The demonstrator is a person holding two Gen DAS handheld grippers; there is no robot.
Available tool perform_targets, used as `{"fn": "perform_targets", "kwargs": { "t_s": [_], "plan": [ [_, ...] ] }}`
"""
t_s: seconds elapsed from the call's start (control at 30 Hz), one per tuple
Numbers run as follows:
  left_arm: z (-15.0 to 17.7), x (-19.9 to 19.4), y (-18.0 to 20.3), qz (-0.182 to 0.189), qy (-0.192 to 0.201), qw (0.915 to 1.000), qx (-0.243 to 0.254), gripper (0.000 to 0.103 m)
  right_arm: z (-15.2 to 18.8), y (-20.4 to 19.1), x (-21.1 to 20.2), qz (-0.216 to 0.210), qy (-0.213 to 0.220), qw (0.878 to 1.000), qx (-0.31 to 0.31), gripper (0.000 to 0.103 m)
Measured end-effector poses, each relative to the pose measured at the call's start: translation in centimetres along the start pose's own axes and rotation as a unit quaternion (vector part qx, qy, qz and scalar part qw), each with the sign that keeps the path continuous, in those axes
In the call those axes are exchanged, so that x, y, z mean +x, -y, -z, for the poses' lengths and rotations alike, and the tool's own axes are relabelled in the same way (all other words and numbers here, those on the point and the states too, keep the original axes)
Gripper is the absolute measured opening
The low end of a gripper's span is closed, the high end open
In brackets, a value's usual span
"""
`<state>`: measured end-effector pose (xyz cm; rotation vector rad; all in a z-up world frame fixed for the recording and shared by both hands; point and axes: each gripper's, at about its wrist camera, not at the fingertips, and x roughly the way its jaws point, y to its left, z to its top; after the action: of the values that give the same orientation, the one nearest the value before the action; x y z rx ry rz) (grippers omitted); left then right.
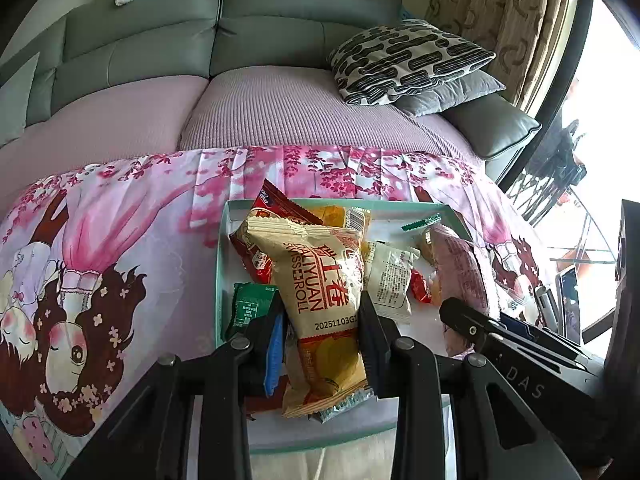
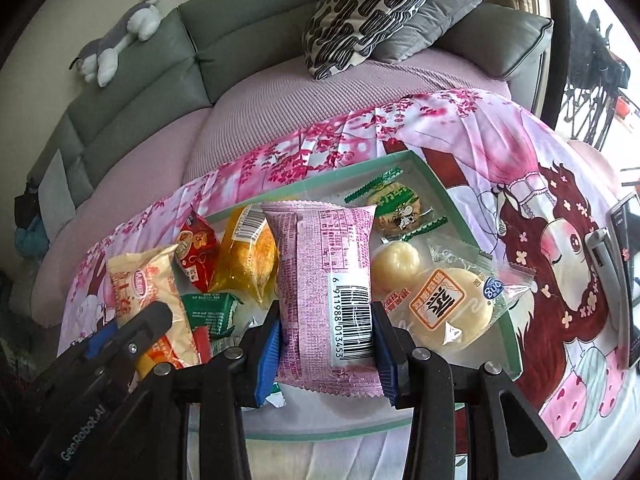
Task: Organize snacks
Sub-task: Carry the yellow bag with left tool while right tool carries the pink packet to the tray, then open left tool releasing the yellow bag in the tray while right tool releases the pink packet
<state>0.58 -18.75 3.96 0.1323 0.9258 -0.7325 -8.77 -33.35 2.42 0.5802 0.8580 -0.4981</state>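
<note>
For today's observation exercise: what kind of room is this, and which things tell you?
Most likely a home living room: a grey sofa with cushions, a plush toy on its backrest, and patterned curtains.

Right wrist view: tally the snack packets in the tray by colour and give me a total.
beige packet: 1
red packet: 1
yellow packet: 1
green packet: 1
pink packet: 1
clear, holding a cookie, a round cake, a bun: 3
Total: 8 in plain sight; more may lie hidden underneath.
</note>
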Motion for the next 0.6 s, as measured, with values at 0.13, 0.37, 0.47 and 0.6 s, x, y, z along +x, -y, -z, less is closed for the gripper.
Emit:
{"fn": "perform_targets", "kwargs": {
  "t_s": [0.13, 0.37, 0.47, 0.6],
  "plan": [
    [-0.07, 0.32, 0.27, 0.0, -0.002, 1.0, 0.004, 0.035, 0.13, -0.02, 0.35, 0.001, -0.006, 1.0, -0.002, 0.044],
    [-0.15, 1.07, 0.59, 0.01, -0.007, 0.9999, 0.003, 0.035, 0.3, -0.11, 0.74, 0.005, -0.015, 1.0, -0.005, 0.044],
    [-0.15, 0.94, 0.64, 0.014, -0.007, 0.9999, 0.0, 0.035, 0.34, -0.16, 0.8, 0.006, -0.016, 1.0, -0.007, 0.044],
    [-0.23, 0.79, 0.54, 0.015, -0.007, 0.9999, -0.004, 0.039, 0.41, -0.26, 0.94, 0.008, -0.019, 1.0, -0.009, 0.044]
  ]
}}
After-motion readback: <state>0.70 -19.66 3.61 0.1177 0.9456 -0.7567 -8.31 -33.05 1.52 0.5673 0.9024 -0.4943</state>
